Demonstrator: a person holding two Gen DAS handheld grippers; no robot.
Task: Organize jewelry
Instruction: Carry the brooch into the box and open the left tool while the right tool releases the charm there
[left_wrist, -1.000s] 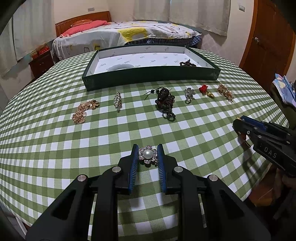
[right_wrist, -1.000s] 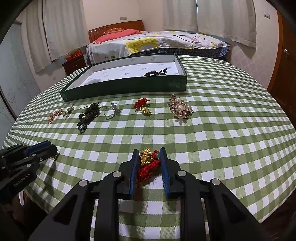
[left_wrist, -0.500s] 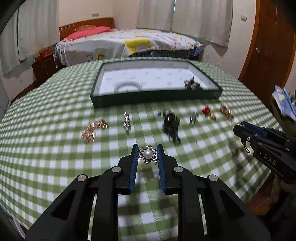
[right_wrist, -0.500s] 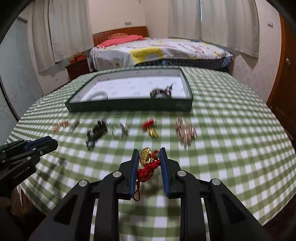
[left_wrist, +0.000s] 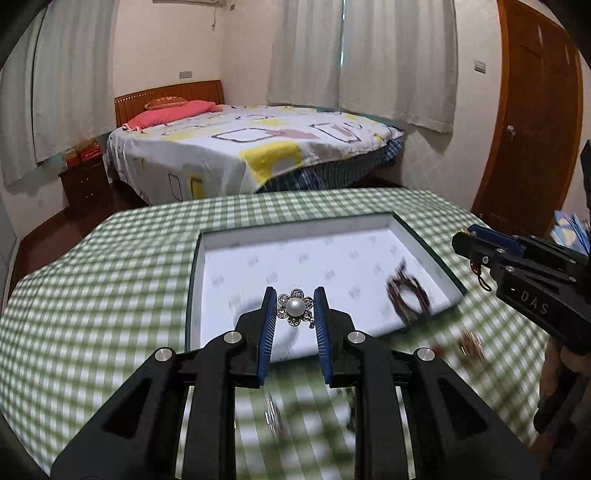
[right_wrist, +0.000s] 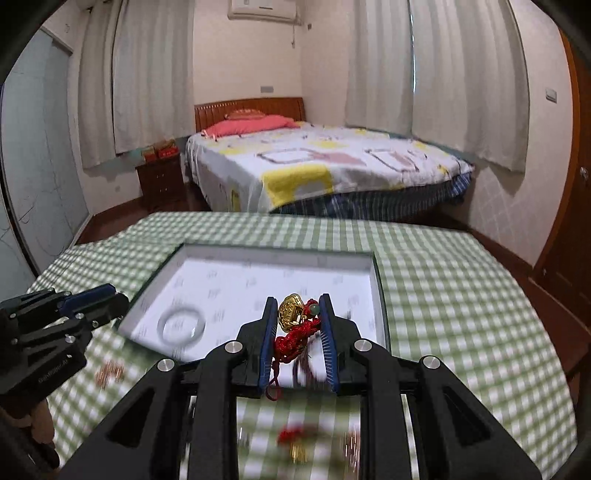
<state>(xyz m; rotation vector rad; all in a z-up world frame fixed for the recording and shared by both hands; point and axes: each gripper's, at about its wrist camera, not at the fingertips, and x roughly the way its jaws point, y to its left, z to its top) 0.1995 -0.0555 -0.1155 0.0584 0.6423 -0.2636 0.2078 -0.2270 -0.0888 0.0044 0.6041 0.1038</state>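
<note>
Nearest in the left wrist view, the left gripper (left_wrist: 295, 310) is closed on a pearl flower brooch (left_wrist: 295, 307), pinched by its outer petals between the blue pads. It looks light and rigid, with a smooth round pearl that would likely slip if gripped directly, so the stone-set rim seems the safer hold; a small pin or clasp part hangs at its lower edge and could snag. In the right wrist view, the right gripper (right_wrist: 298, 317) clamps a gold charm on red cord (right_wrist: 293, 317), with a small green bead beside the charm. The charm is hard, while the knotted cord and tassel are soft and dangle below the pads, so they will probably swing and trail when set down.

Under both grippers, blurred jewellery pieces lie on the green checked tablecloth (left_wrist: 92, 295). Just beyond sits the dark-rimmed tray (left_wrist: 424, 236) with a white printed lining; both held pieces hover over its near edge. Inside it rest a pale bangle (right_wrist: 181, 325) on the left and a dark beaded bracelet (left_wrist: 408, 299) on the right.

Farther off, a bed (right_wrist: 332, 162) with a patterned spread and pink pillow stands against curtained walls, with a wooden door (left_wrist: 535, 110) at the right.
</note>
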